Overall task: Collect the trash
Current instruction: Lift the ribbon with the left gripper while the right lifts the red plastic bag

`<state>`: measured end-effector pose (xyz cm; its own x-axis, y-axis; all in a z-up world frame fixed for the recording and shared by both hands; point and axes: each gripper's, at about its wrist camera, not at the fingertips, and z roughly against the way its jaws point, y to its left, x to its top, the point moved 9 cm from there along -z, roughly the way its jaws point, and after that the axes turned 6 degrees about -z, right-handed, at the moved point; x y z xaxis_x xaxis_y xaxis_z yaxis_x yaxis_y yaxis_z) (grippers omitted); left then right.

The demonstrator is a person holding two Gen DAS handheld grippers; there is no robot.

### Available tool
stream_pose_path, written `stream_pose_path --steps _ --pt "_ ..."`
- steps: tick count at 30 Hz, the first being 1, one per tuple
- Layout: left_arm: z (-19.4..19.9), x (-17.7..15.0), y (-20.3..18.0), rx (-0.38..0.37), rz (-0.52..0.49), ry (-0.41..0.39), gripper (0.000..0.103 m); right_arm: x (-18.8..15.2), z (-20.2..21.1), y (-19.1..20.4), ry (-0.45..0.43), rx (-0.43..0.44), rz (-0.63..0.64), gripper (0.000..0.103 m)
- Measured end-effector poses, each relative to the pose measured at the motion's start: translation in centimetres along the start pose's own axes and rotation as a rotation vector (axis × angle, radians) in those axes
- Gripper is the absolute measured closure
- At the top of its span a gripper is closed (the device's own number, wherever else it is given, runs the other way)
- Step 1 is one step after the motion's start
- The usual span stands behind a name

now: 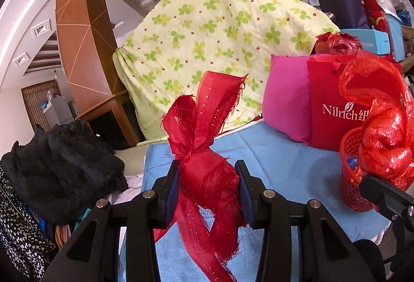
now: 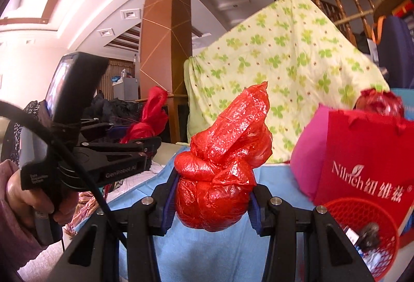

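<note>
Frayed red ribbon (image 1: 204, 165), a sequinned gauzy strip knotted into a bow, sits pinched in the left gripper (image 1: 207, 187), jaws closed partway onto it; its long axis runs upright, loops up, tails down. Crinkled red plastic bag (image 2: 220, 168), knotted into a glossy lump, is clamped in the right gripper (image 2: 213, 200), its loose end pointing up. Both hang above a bare blue cloth (image 1: 284, 160); a red mesh basket (image 2: 362, 207) stands at its right edge.

Red ribbon (image 1: 207, 165), red plastic bag (image 2: 220, 165), clover-print quilt (image 1: 220, 31) (green on cream)
</note>
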<state>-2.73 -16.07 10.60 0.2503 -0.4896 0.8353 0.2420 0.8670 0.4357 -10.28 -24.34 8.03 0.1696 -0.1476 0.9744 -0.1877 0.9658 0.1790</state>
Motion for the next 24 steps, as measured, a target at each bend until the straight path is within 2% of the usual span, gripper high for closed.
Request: stream_pose_path --steps 10,24 --pt "2.1 0.3 0.0 -0.001 -0.006 -0.024 0.059 2.1 2.2 1.7 -0.062 0.006 0.036 0.054" --pt "3.1 0.3 -0.5 -0.007 -0.024 -0.023 0.059 3.0 3.8 1.9 -0.092 0.012 0.033 0.054"
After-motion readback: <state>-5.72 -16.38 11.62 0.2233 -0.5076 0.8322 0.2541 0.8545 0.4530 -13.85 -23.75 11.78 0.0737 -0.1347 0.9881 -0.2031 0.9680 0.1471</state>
